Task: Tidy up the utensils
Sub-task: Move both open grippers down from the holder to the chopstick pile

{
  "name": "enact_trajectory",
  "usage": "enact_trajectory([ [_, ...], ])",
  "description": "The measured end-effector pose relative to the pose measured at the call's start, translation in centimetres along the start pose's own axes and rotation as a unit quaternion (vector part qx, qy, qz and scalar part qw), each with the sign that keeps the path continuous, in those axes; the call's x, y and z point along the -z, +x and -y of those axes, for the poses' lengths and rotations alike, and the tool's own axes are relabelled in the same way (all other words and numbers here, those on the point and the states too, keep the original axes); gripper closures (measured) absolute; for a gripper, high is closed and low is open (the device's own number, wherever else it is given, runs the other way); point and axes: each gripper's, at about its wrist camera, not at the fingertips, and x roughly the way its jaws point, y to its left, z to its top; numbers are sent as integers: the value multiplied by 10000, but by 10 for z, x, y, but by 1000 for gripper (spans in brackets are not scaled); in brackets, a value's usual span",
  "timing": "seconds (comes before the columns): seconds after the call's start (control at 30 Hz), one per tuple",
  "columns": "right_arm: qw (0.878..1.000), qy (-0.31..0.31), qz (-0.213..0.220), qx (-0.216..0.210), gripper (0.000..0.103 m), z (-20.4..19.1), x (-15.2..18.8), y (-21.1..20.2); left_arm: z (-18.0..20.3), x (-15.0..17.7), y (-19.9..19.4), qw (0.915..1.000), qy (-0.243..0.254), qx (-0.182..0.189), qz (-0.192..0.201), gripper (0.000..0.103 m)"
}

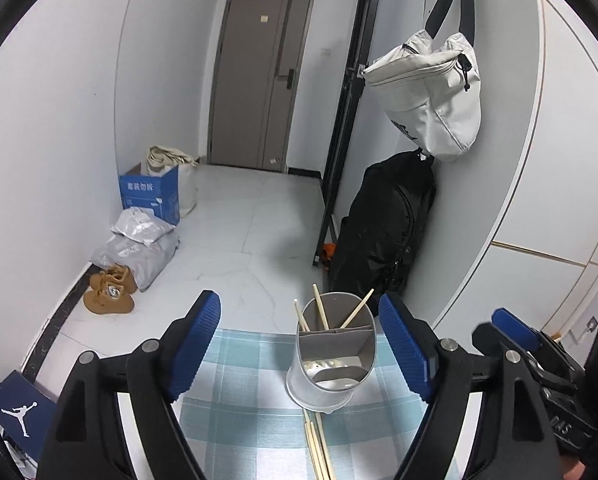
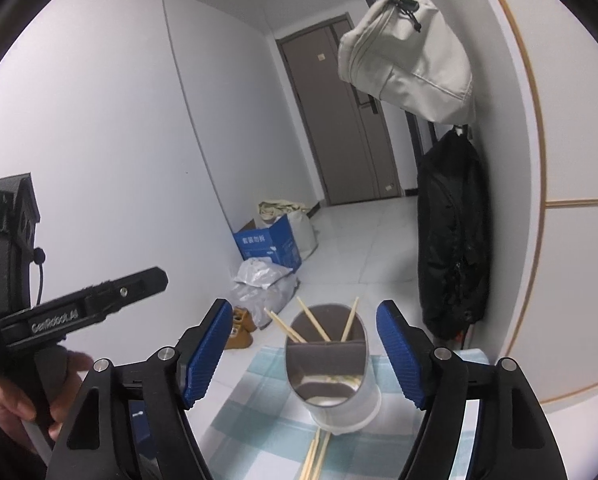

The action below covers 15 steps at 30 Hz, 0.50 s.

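A shiny metal utensil holder (image 1: 331, 364) with grey dividers stands on a blue checked cloth (image 1: 239, 400). Three wooden chopsticks (image 1: 321, 312) lean in its rear compartment. More loose chopsticks (image 1: 317, 448) lie on the cloth in front of it. My left gripper (image 1: 299, 300) is open, its blue pads on either side of the holder and short of it, with nothing held. In the right wrist view the holder (image 2: 331, 376) and its chopsticks (image 2: 313, 324) sit between the pads of my right gripper (image 2: 303, 306), which is open and empty too. Loose chopsticks (image 2: 315, 456) lie below.
A hand (image 2: 19, 392) holds the left gripper's handle at the left. On the floor lie tan shoes (image 1: 109, 294), grey parcels (image 1: 139, 244) and a blue box (image 1: 149, 196). A black bag (image 1: 387, 224) and a white bag (image 1: 431, 92) hang by the right wall.
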Motion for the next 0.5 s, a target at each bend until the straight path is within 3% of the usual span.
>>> enact_trajectory([
  [0.3,9998,-167,8,62,20,-3,44,-17,4,39,-5,9994,296,-160,8,23],
  [0.5,9996,-193,-194,62,17,-3,68,-12,-5,62,8,9993,204,-251,-165,23],
])
